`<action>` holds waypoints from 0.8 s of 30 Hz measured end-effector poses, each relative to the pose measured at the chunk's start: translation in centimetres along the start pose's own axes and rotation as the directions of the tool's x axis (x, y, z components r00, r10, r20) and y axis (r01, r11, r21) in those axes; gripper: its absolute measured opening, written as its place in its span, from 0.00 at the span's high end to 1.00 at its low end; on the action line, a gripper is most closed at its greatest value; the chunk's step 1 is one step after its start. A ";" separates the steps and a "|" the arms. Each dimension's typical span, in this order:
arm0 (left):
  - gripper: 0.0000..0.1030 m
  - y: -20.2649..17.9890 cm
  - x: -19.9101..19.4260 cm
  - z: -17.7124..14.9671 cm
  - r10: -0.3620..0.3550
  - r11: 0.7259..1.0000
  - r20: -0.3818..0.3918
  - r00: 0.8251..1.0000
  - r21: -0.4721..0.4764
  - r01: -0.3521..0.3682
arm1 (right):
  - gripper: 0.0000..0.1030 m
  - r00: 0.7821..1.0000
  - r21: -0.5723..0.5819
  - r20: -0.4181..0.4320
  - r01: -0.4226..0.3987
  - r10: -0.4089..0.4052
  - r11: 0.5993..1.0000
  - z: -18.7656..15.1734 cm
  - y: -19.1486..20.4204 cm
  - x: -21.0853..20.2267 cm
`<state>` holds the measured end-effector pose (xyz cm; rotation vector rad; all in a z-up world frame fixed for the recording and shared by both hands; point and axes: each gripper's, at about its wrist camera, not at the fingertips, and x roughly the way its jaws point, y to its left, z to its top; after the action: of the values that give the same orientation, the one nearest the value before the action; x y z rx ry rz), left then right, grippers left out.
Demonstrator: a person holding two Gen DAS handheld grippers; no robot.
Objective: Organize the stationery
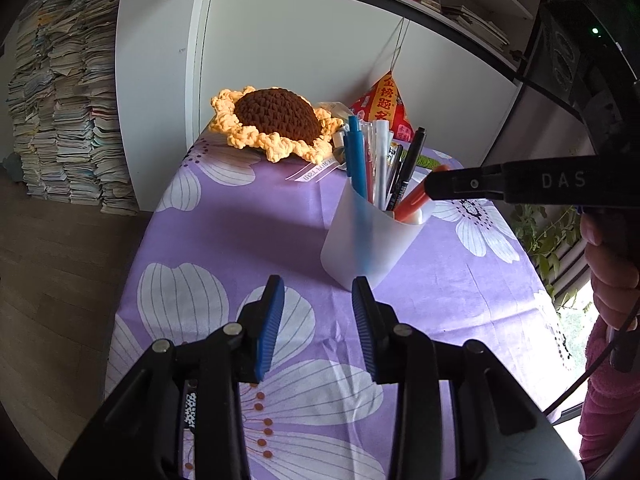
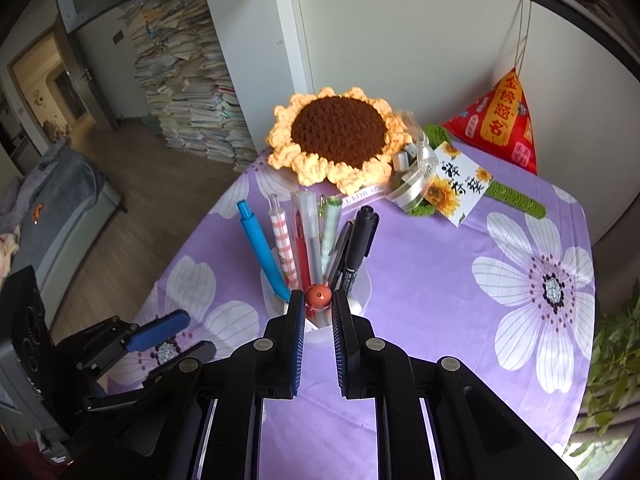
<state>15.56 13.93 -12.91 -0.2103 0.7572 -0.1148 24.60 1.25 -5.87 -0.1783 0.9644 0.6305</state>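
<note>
Blue-padded jaws of the right gripper [image 2: 317,304] sit closest to the lens, nearly closed w/ an orange pen [image 2: 319,295] pinched between the tips. Pen's round cap end faces the camera; its long axis runs steeply down and away into the white cup [image 2: 362,286]. In the left wrist view the same pen [image 1: 416,196] leans up toward the right, lower end inside the cup [image 1: 370,242], upper end clamped at the right gripper's tip [image 1: 434,186], which comes in from the right w/ a hand [image 1: 610,256] behind it.

Cup stands on the purple flowered cloth [image 2: 440,280], just ahead of the right gripper, already holding a blue pen [image 2: 260,248], a pink checked one, a clear red one, a pale green one and a black marker [image 2: 358,240], all upright-ish, fanned out, tips down.

Left gripper [image 1: 318,312] hovers low over the cloth, jaws partly open, nothing between them; cup is just ahead and a bit right of its tips.

Behind the cup: a crocheted sunflower [image 2: 338,134], a ribboned card and a red pouch [image 2: 500,124] against the white cabinet.
</note>
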 end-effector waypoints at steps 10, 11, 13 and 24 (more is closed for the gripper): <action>0.68 0.5 0.1 -0.2 0.003 1.000 -0.014 1.000 -0.005 -0.003 | 0.87 0.999 0.007 -0.036 0.011 -0.011 1.000 0.4 0.4 1.5; 0.68 0.5 0.1 -0.2 0.004 1.000 -0.014 1.000 -0.004 -0.004 | 0.87 0.999 0.015 -0.035 0.009 -0.009 1.000 0.5 0.4 1.6; 0.68 0.5 0.0 -0.2 0.007 1.000 -0.015 1.000 -0.003 -0.007 | 0.87 1.000 0.039 -0.031 -0.001 0.002 0.999 0.6 0.1 1.5; 0.57 -1.0 -1.5 0.6 0.003 0.999 0.019 1.000 0.032 -0.004 | 0.87 0.993 0.043 0.106 0.039 -0.043 0.998 0.6 0.3 -3.5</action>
<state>14.84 13.26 -11.27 -0.1798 0.7369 -0.1216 23.41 0.25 -2.68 -0.1267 0.8680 0.5765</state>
